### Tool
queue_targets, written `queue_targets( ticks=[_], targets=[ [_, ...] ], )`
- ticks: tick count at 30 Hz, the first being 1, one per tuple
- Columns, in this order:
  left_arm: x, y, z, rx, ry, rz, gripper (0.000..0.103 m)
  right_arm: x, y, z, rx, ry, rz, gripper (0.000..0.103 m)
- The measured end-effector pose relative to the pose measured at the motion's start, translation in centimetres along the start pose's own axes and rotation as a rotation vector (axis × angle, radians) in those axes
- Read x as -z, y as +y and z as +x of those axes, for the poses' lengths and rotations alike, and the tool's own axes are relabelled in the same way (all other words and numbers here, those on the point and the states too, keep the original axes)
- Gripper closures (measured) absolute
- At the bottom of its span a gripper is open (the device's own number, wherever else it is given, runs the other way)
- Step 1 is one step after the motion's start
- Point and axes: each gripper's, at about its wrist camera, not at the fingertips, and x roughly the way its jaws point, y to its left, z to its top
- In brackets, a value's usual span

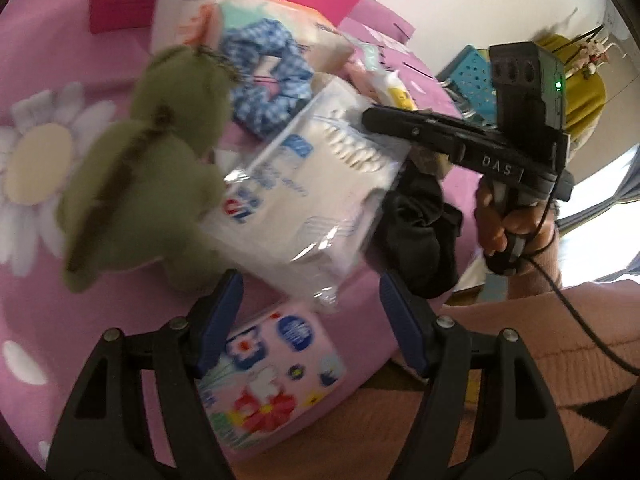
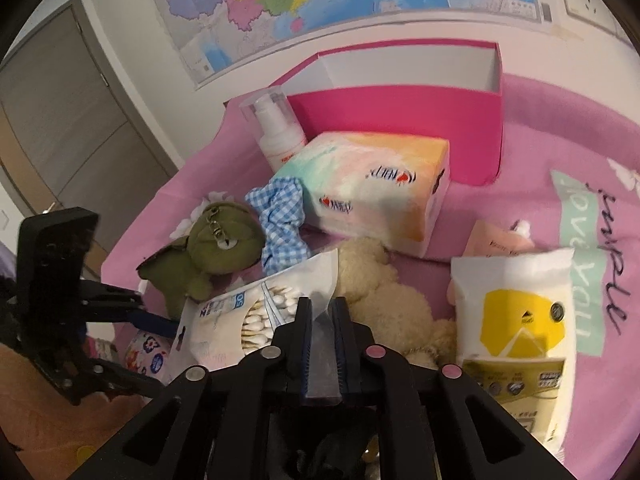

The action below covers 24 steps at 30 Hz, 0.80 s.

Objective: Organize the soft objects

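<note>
My right gripper (image 2: 322, 308) is shut on the edge of a clear bag of cotton swabs (image 2: 256, 312), which also shows lifted in the left wrist view (image 1: 316, 184). My left gripper (image 1: 312, 292) is open and empty just below that bag. A green plush toy (image 1: 136, 184) lies left of the bag, also in the right wrist view (image 2: 208, 252). A blue checked scrunchie (image 2: 280, 228), a cream teddy (image 2: 384, 292), a tissue pack (image 2: 376, 192) and a cotton pad pack (image 2: 516, 320) lie on the pink cloth (image 2: 532, 128).
An open pink box (image 2: 400, 120) stands at the back with a white pump bottle (image 2: 276, 132) beside it. A flowered pink pack (image 1: 276, 376) lies by the table's near edge. A black cloth (image 1: 420, 232) hangs under the right gripper. A map hangs on the wall.
</note>
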Motion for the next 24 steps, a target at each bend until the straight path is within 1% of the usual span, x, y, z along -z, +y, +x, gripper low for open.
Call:
queue_targets(
  ticks=[1, 2, 3, 5, 7, 10, 12, 14, 19, 22, 24],
  targets=[
    [-0.2, -0.2, 0.2, 0.004, -0.002, 0.003, 0.032, 0.0, -0.1, 0.1, -0.019, 0.004, 0.008, 0.079],
    [-0.3, -0.5, 0.4, 0.001, -0.005, 0.001, 0.033, 0.1, 0.0, 0.2, -0.039, 0.011, 0.009, 0.075],
    [-0.4, -0.4, 0.5, 0.002, -0.009, -0.005, 0.034, 0.1, 0.1, 0.3, -0.039, 0.011, 0.002, 0.073],
    [-0.6, -0.4, 0.4, 0.016, -0.021, -0.022, 0.035, 0.2, 0.4, 0.0, -0.034, -0.002, -0.003, 0.074],
    [-0.7, -0.4, -0.1, 0.038, -0.048, -0.02, 0.042, 0.2, 0.7, -0.4, -0.029, -0.013, -0.01, 0.084],
    [-1.0, -0.9, -0.8, 0.026, -0.084, 0.003, 0.042, 0.1, 1.0, -1.2, -0.036, -0.042, -0.014, 0.087],
    [-1.3, -0.7, -0.5, 0.037, -0.088, -0.014, 0.042, 0.0, 1.1, -1.8, -0.032, -0.062, -0.009, 0.092],
    [-1.6, -0.4, -0.4, 0.046, -0.095, -0.024, 0.042, -0.1, 1.1, -2.3, -0.048, -0.082, 0.002, 0.094],
    [-2.4, -0.5, -0.4, 0.047, -0.149, -0.015, 0.042, -0.4, 1.3, -3.5, -0.045, -0.131, -0.003, 0.095],
    [-2.7, -0.1, -0.1, 0.018, -0.166, -0.005, 0.042, -0.3, 0.2, -3.3, -0.015, -0.143, 0.031, 0.095],
    [-2.9, 0.3, 0.6, -0.016, -0.148, -0.016, 0.042, 0.0, -1.1, -2.9, 0.0, -0.131, 0.077, 0.097]
  ],
)
